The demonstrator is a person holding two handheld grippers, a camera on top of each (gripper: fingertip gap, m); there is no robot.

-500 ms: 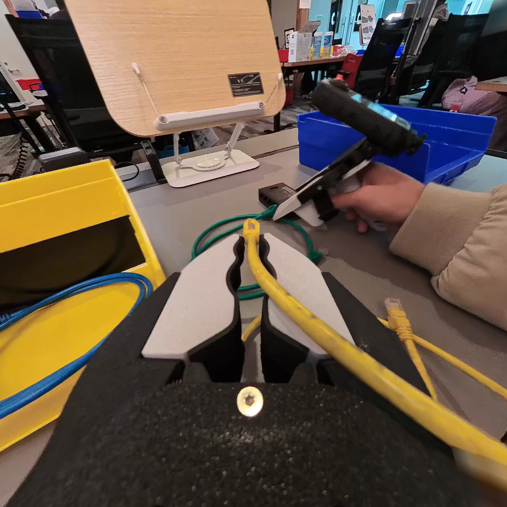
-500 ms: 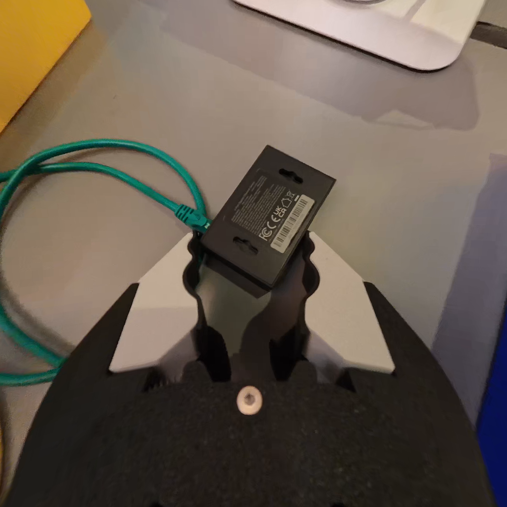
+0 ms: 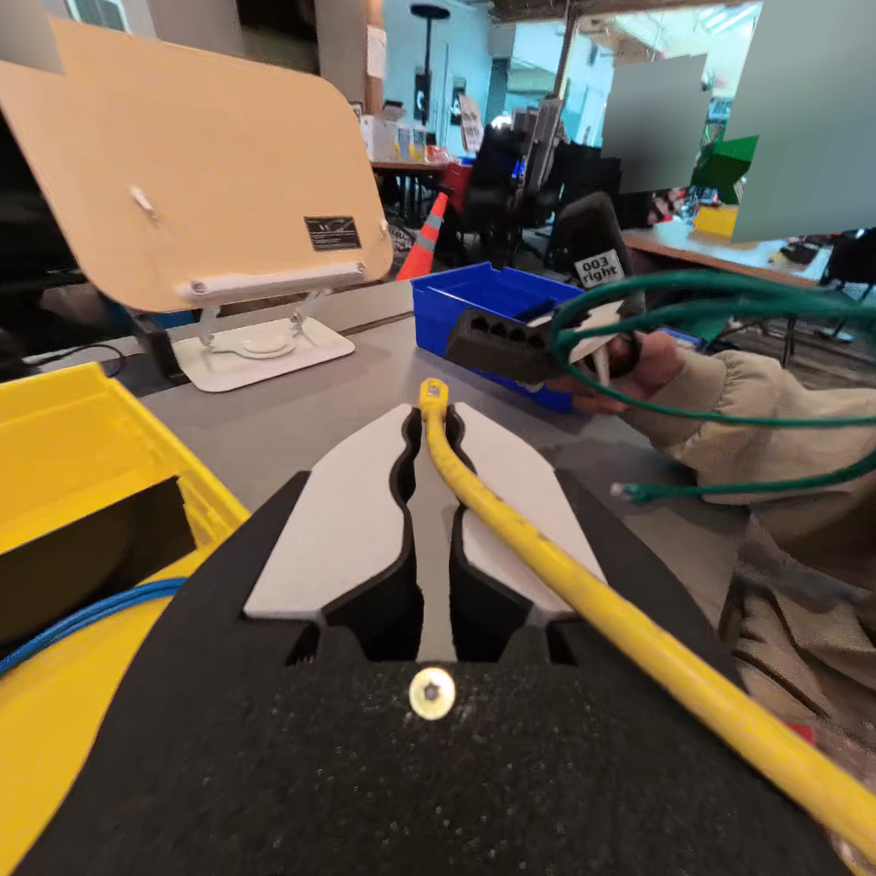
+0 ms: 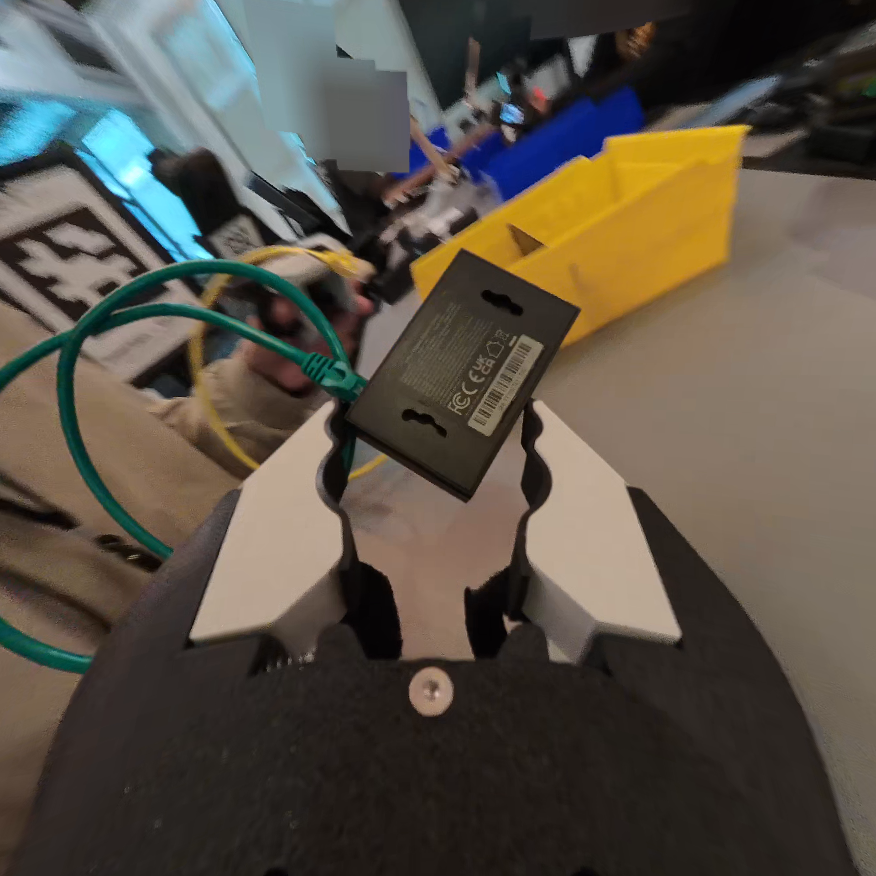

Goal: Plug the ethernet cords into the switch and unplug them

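Observation:
My left gripper (image 3: 433, 413) is shut on a yellow ethernet cord (image 3: 545, 540); its plug (image 3: 433, 392) sticks out past the fingertips. My right gripper (image 4: 433, 419) is shut on the black switch (image 4: 467, 369) and holds it in the air, label side towards its camera. In the left wrist view the switch (image 3: 497, 343) faces me with its row of ports, right of and beyond the yellow plug. A green cord (image 4: 118, 313) meets the switch's left side and looks plugged in. Its other plug (image 3: 628, 490) hangs loose.
A yellow bin (image 3: 71, 426) with a blue cable (image 3: 95, 611) stands at the left. A blue bin (image 3: 474, 294) sits behind the switch. A wooden board on a white stand (image 3: 265, 351) is at the back. A person's sleeve (image 3: 782, 426) lies at the right on the grey table (image 3: 284, 426). The left gripper's tips are roughly 15 centimetres from the right gripper's.
My right gripper has lifted the switch off the table and turned its ports towards my left gripper; the green cord now hangs in the air. The left gripper still holds the yellow cord.

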